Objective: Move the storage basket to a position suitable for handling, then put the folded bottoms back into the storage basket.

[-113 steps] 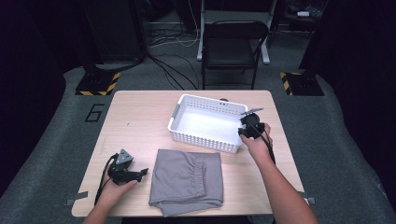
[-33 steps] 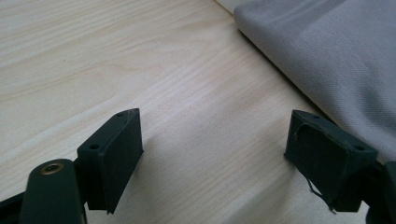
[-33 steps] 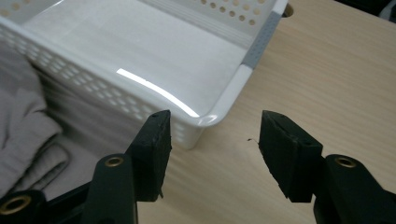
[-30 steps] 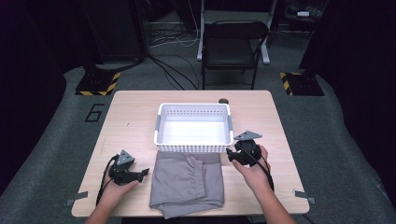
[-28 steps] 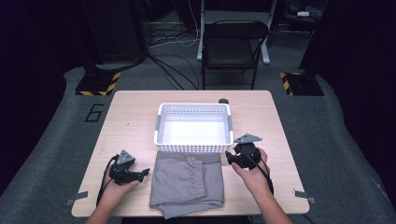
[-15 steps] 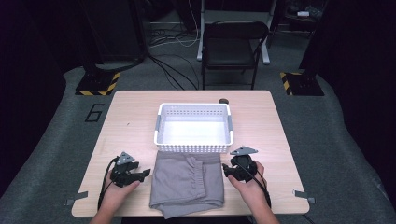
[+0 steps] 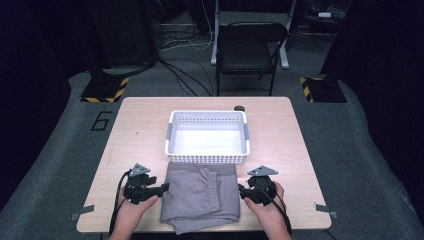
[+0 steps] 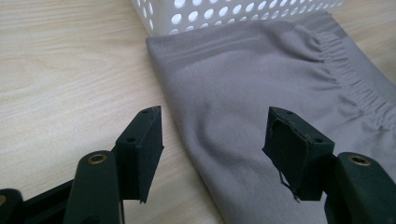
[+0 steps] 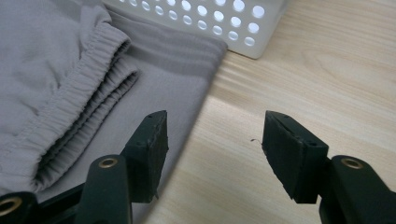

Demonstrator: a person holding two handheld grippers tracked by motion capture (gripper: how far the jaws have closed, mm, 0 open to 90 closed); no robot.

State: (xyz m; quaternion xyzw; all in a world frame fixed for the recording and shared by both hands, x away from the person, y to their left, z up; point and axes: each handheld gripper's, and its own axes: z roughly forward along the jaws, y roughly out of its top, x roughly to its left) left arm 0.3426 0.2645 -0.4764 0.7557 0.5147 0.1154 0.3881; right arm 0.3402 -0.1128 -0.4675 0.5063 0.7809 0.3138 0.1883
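Note:
A folded grey garment [image 7: 200,202] with an elastic waistband lies at the table's near edge, just in front of a white perforated basket [image 7: 207,159]. My left gripper [image 7: 165,188] is at the cloth's left edge and is open. Its jaws have just been closing. In the left gripper view [image 8: 215,126] one jaw hangs over bare wood and the other over the garment [image 8: 261,84], neither pressing it. My right gripper [image 7: 242,190] is at the right edge. It is open, and its jaws have just been opening. They straddle the cloth's border [image 9: 187,70] in the right gripper view [image 9: 215,128].
The basket [image 8: 196,14] holds nothing and stands mid-table, its near wall touching the garment's far edge. A small dark round object [image 7: 239,107] sits near the table's far edge. A black folding chair [image 7: 252,47] stands beyond the table, and bare wood flanks the basket.
The basket went from the right, angled, to the middle. My right gripper left it and came down to the garment's right edge. My left gripper slid right to the left edge.

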